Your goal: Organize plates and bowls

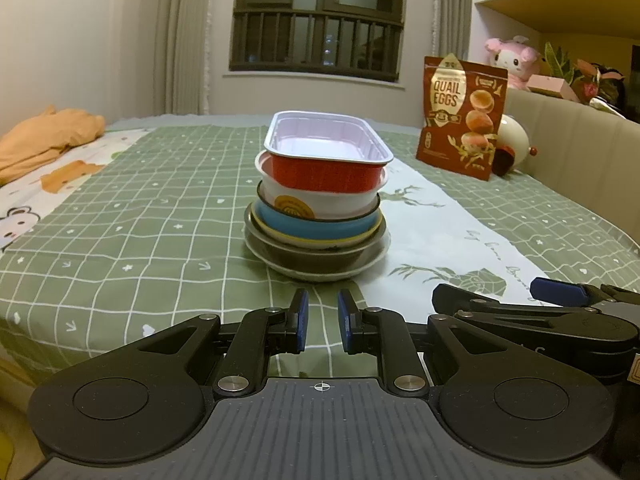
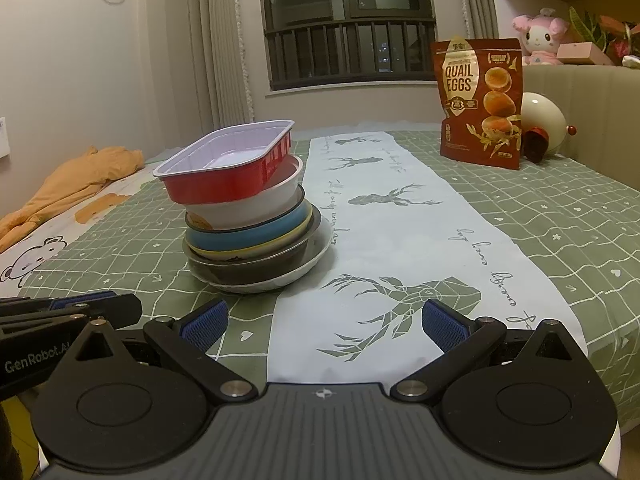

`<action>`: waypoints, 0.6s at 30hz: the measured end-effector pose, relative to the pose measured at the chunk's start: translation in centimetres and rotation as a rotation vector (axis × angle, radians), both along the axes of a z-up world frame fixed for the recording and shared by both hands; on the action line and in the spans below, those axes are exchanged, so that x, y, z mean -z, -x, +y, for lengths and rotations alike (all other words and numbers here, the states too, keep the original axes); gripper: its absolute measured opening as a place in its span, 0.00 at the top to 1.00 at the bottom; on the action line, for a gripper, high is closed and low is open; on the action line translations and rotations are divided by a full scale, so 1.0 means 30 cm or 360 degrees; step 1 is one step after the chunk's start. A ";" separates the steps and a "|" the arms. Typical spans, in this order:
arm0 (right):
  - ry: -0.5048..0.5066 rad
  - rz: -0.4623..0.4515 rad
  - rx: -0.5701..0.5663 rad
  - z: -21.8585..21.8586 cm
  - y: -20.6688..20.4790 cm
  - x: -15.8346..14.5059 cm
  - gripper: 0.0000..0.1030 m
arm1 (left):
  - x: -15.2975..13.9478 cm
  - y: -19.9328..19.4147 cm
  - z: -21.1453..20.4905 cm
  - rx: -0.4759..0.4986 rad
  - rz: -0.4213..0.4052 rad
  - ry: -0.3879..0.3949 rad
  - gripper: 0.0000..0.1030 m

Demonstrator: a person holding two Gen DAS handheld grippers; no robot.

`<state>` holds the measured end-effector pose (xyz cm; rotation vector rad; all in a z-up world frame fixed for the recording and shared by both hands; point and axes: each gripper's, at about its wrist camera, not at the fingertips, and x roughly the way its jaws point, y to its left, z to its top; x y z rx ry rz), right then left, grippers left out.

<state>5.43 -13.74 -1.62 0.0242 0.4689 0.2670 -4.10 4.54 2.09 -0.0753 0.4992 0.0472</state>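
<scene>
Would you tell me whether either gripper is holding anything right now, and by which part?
Nothing is held. The left gripper has a narrow empty gap, the right gripper is wide open, and both sit short of the stack of bowls.

Warm, dim indoor light from a ceiling lamp, seen only as a bright reflection in the dark window [image 1: 318, 16]. The stack of dishes [image 1: 318, 200] casts a soft, faint shadow at its base. Both views are sharp near that stack; fisheye distortion bows the bed's edges and darkens the corners.
</scene>
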 end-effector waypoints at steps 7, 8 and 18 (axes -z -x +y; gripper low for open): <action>0.0005 -0.0006 -0.0004 0.004 -0.001 0.000 0.00 | 0.001 0.002 0.000 0.0010 0.0000 0.0001 0.82; 0.0004 -0.0005 -0.0004 0.004 -0.001 0.000 0.00 | 0.001 0.001 0.002 0.0011 0.0001 0.0000 0.82; -0.0002 -0.0003 -0.0006 0.000 0.002 0.000 0.00 | 0.003 -0.001 0.004 0.0013 -0.0001 -0.0006 0.82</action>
